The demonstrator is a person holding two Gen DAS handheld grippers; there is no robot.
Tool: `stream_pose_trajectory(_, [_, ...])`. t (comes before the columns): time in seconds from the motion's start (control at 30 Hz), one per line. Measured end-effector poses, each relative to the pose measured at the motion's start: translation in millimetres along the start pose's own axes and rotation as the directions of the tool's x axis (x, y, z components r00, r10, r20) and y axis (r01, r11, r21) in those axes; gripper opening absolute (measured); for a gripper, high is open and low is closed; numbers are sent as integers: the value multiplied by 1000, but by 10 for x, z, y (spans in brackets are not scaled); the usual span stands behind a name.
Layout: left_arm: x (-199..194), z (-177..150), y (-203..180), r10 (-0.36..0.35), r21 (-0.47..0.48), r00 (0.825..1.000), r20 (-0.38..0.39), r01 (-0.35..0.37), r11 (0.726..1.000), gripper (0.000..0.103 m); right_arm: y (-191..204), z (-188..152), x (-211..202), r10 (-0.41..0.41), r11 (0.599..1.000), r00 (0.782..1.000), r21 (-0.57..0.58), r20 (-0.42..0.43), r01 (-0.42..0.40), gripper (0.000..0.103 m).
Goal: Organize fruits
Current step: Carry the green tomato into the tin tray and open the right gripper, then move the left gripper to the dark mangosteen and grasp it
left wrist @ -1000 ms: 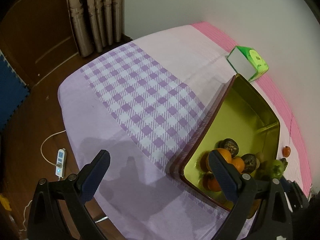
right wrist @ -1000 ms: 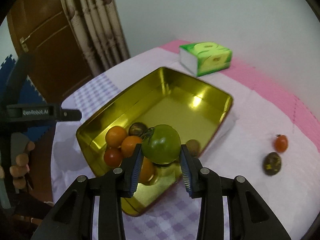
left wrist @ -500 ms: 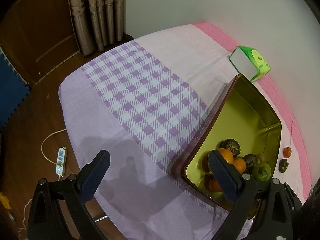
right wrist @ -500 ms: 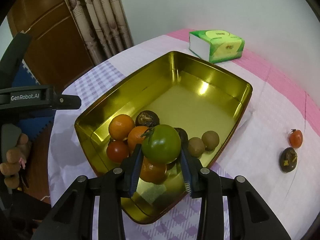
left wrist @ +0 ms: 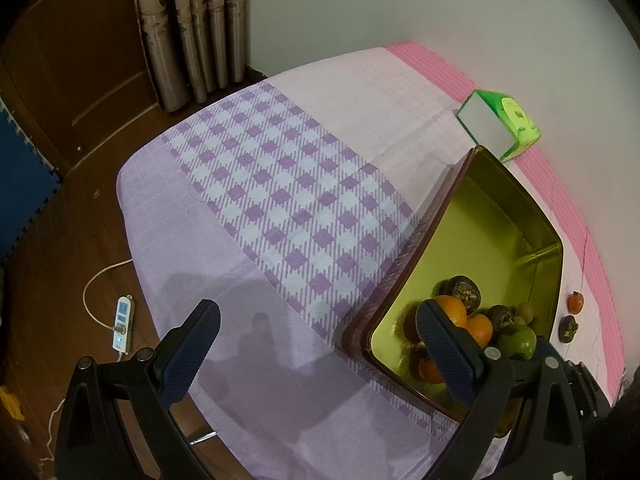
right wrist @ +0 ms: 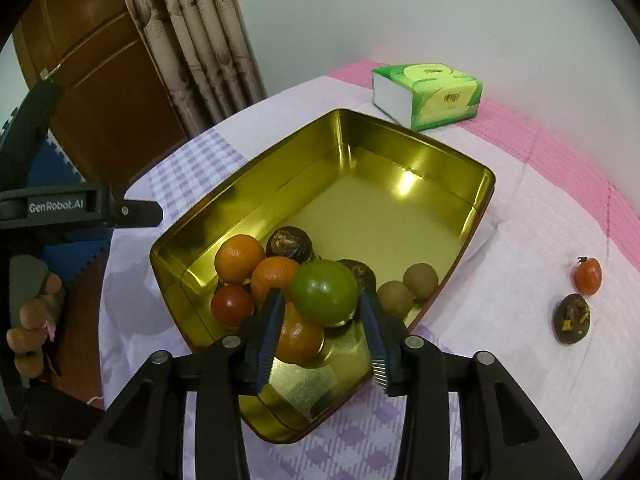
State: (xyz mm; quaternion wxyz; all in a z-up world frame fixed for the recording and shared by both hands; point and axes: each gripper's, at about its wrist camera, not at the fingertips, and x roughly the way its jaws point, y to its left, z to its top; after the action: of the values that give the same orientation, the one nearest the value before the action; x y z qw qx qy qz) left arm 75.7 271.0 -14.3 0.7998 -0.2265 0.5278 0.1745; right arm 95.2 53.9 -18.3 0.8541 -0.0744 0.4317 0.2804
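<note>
Over the near end of the gold tin (right wrist: 420,152), the right hand-held gripper (right wrist: 322,330) is letting go of a green fruit (right wrist: 324,298): its jaws are opening, the fruit sits between the blue ribbed pads with a gap showing on each side, and it seems to rest on the pile beneath rather than in any grip. That spot makes sense, since the pile is where the other fruit has been gathered: two oranges (right wrist: 256,268), a red tomato (right wrist: 232,306), another orange (right wrist: 298,338) under the green one, dark wrinkled fruits (right wrist: 290,244) and two small brown round ones (right wrist: 406,288), all crowded toward the near left corner, with the far half of the tin bare.

Left of the tin, the left hand-held gripper (left wrist: 320,346) hangs wide open with nothing in it, over the purple checked cloth (left wrist: 288,184) on the table, probably just kept clear.

Still out on the cloth to the right lie a small red tomato (right wrist: 587,276) and a dark wrinkled fruit (right wrist: 571,318), close together and well apart from the tin; they look like the remaining work.

The tin is smooth, shiny metal with rounded corners and reflective walls; the cloth looks soft and woven. A green tissue pack (right wrist: 428,94) sits just beyond the tin's far edge.
</note>
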Motion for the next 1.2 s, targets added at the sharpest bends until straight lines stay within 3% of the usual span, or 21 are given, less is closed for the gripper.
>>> stream_pose_trajectory(0.23, [-22,-13,-57,7,18,1000,20,-7,1000,97,-247,14,-309,-56,998,994,47,97,51,59])
stream_pose_trajectory(0.37, [-59,-17,-115,12,45,999,40,-14,999,97,-634,-79,-482,-161,983,979,109,126,148,70])
stream_pose_trajectory(0.5, [-145,-28,-183,19,78,996,88,-26,997,97,-1203,-302,-632,-286,941,951,220,118,256,77])
stream_pose_trajectory(0.67, [-356,-77,-328,13,140,980,200,-42,989,97,-1922,-650,-732,-442,850,896,339,42,403,84])
stream_pose_trajectory(0.73, [-398,-117,-456,7,201,976,218,-52,978,97,-2129,-741,-746,-471,827,882,357,19,434,85])
stream_pose_trajectory(0.83, [-423,-201,-706,-8,303,976,220,-60,951,97,-2390,-857,-742,-476,809,879,387,-11,443,89])
stream_pose_trajectory(1.2, [-373,-493,-1894,-159,527,978,137,64,847,97,-2729,-1012,-588,-493,791,868,386,-60,476,92])
